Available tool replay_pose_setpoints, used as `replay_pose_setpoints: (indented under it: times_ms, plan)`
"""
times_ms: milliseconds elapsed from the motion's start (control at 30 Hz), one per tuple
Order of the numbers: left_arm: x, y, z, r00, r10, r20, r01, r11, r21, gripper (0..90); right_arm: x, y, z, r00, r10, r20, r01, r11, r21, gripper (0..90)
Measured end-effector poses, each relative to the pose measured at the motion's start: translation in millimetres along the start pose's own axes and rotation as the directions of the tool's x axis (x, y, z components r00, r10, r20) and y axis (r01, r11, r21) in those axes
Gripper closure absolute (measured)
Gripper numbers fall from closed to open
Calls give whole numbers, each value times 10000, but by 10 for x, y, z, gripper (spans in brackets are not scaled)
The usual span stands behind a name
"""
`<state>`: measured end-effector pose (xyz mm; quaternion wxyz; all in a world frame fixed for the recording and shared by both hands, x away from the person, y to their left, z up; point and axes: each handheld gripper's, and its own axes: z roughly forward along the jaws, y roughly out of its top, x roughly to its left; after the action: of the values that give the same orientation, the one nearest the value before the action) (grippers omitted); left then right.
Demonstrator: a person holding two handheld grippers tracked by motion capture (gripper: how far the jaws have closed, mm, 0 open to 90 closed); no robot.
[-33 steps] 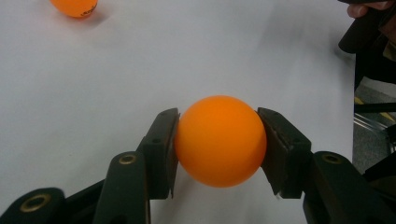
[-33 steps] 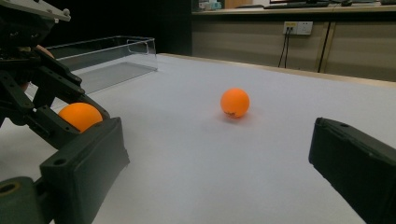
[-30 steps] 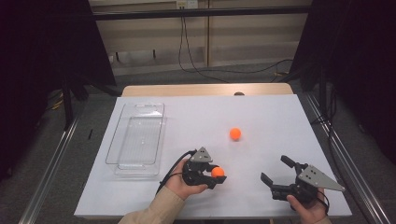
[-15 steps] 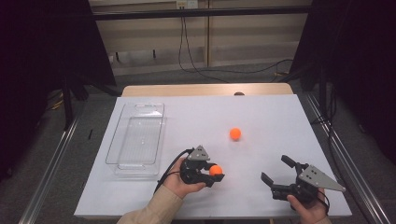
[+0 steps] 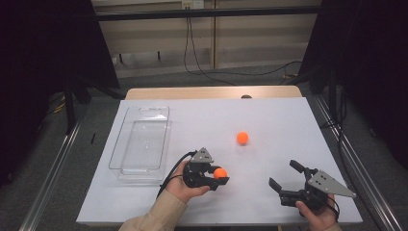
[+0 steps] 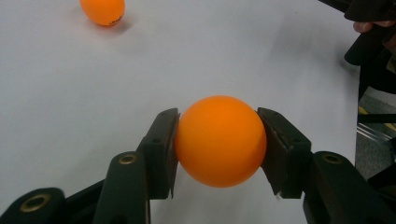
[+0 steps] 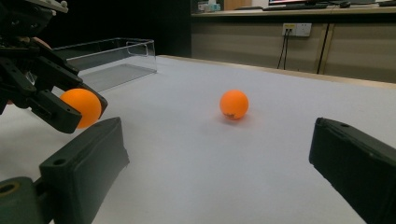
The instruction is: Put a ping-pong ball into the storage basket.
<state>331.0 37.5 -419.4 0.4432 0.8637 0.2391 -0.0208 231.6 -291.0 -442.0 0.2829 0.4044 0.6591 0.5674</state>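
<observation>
Your desk (image 5: 288, 120) wears a white cover over a wooden top — its far edge faces a beige panelled wall (image 5: 240, 43) with trailing cables (image 5: 202, 67); dark curtains (image 5: 43, 72) flank both sides, grey floor (image 5: 91, 130) below.

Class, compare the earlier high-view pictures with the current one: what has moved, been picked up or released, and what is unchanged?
Nothing has visibly changed. The left gripper keeps its fingers shut on the orange ball, just as a second ago. The right gripper stays open near the table's front edge, the second orange ball lies where it was, and the clear tray has not shifted.
</observation>
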Motion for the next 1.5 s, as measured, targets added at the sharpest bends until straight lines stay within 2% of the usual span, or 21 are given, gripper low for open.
replay_pose_setpoints:
  times_ms: [400, 533, 1500]
  plan:
    - [43, 14, -56, 9998, -192, -58, 192, 9998, 16, 508, -6, 0, -3, 10000, -4, 13, 4, 10000, -12, 30]
    - [57, 21, -83, 9995, -293, -93, 292, 9995, -126, 508, -7, 0, -2, 10000, -3, 20, 3, 10000, -12, 30]
    - [136, 50, -212, 9979, -612, -232, 604, 9977, -313, 508, -6, 1, -2, 10000, -2, 4, 2, 10000, -6, 30]
